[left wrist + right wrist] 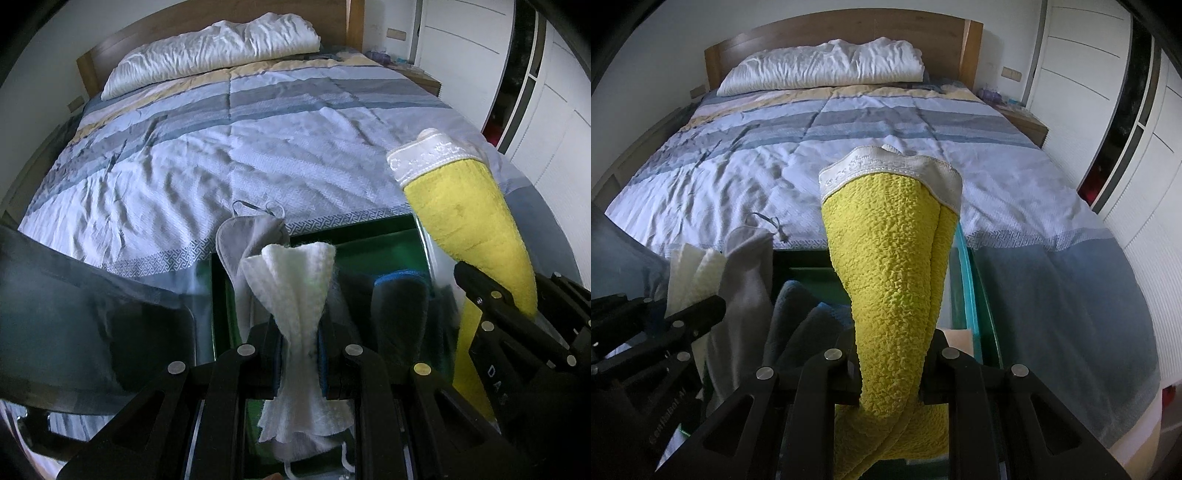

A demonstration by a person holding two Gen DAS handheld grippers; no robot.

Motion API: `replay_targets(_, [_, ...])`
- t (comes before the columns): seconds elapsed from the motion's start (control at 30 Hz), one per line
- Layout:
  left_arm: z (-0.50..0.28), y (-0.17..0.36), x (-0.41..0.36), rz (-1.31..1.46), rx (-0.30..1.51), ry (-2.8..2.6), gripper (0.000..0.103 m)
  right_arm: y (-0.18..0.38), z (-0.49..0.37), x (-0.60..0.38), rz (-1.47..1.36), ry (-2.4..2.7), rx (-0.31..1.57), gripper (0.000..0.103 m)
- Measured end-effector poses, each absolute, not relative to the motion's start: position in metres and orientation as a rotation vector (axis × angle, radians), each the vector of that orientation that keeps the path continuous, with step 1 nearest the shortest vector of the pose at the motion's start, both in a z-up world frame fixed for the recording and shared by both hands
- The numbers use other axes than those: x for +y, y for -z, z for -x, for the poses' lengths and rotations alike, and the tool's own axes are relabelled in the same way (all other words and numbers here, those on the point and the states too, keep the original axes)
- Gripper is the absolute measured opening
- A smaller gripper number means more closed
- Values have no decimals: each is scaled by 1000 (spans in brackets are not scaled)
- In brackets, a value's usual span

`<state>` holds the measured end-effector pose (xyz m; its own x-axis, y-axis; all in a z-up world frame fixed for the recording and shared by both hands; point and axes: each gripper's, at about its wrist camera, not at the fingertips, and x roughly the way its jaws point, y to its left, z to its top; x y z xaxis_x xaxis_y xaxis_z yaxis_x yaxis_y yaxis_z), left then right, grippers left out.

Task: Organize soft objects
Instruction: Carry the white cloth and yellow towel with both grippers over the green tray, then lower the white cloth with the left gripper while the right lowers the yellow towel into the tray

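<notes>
Towel point(890, 280) pinched in right tool point(891, 373)

Home bedroom, made bed point(849, 155) with striped quilt, white pillow point(823, 68) (wooden headboard behind), white wardrobe doors point(1078, 70)

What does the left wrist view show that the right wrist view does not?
Only the left wrist view shows the left hand-held gripper shut on the white fluffy cloth. Only the right wrist view shows the right hand-held gripper shut on the yellow textured towel. Both show the green plastic bin, the grey cloth and the striped bed cover.
</notes>
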<state>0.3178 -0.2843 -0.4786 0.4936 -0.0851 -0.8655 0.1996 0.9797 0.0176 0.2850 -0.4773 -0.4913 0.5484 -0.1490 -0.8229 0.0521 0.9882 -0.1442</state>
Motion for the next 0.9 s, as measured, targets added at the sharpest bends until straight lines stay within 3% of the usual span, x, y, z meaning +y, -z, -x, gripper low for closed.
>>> replay_targets(0.5, [-330, 497, -291, -125, 1065, 159, 13, 517, -300, -483, 123, 112, 1028, 19])
replay_targets(0.9, [-331, 508, -294, -133, 1081, 158, 13, 526, -306, -493, 114, 104, 1062, 30])
